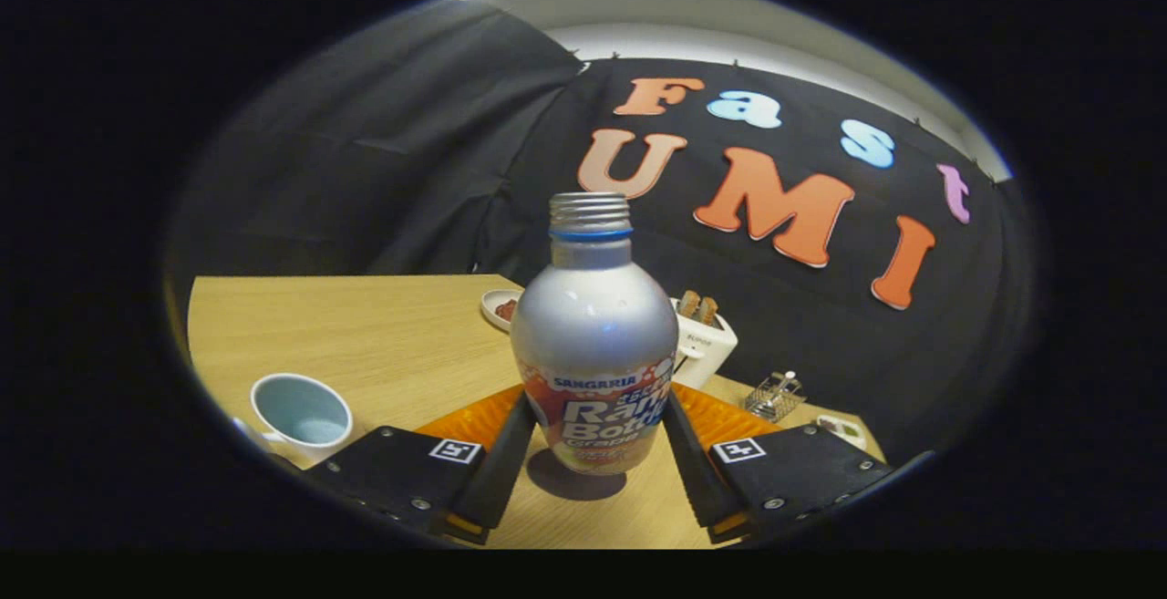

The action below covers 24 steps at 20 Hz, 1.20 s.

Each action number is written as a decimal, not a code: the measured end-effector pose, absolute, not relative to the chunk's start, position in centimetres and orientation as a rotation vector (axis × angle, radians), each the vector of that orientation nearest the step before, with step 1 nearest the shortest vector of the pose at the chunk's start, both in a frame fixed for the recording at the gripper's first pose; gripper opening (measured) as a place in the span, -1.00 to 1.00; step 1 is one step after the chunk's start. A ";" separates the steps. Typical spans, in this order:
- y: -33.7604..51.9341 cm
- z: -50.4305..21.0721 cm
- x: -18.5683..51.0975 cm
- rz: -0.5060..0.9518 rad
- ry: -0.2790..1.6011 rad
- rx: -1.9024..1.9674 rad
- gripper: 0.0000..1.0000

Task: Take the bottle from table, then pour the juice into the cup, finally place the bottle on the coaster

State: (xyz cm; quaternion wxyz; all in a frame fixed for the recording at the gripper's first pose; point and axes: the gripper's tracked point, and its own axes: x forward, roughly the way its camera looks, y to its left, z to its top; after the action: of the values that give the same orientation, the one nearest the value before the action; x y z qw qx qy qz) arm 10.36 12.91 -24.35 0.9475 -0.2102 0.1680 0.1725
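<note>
A silver aluminium bottle [591, 325] with a printed label and an uncapped threaded neck stands upright between my fingers. My gripper [597, 403] is shut on it, with both fingers pressing on the lower label part. The bottle's base hangs just over its shadow on the wooden table [365, 335]; whether it touches the table I cannot tell. An orange coaster [465, 421] lies just behind the bottle, showing on both sides of it. A white cup [301, 417] with a pale blue inside stands to the left of my left finger, upright and open.
Beyond the bottle there is a small white plate [500, 307] with something red on it. A white toaster [704, 345] holding toast stands to the right. A small wire rack [773, 396] sits near the table's right edge.
</note>
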 end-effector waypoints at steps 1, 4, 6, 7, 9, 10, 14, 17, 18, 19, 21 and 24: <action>12.9 -24.9 10.2 0.340 0.365 -0.379 0.55; 13.0 -25.5 9.9 0.306 0.423 -0.269 0.54; 12.2 -26.3 10.5 0.294 0.443 -0.239 0.55; 12.1 -26.7 10.7 0.292 0.455 -0.227 0.55; 11.6 -27.4 10.8 0.287 0.478 -0.207 0.54; 11.4 -27.7 10.7 0.282 0.488 -0.199 0.55; 11.0 -29.4 10.5 0.285 0.531 -0.157 0.55; 10.9 -30.4 10.4 0.283 0.548 -0.165 0.55; 11.0 -30.5 10.3 0.286 0.549 -0.160 0.55; 11.2 -30.8 10.3 0.290 0.550 -0.154 0.55; 11.1 -31.3 10.2 0.286 0.557 -0.151 0.55; 10.9 -31.8 10.1 0.289 0.546 -0.139 0.55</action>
State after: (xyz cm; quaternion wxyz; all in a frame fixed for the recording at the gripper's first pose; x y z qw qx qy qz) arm 10.14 10.91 -31.85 0.9504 -0.0684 0.2682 0.1421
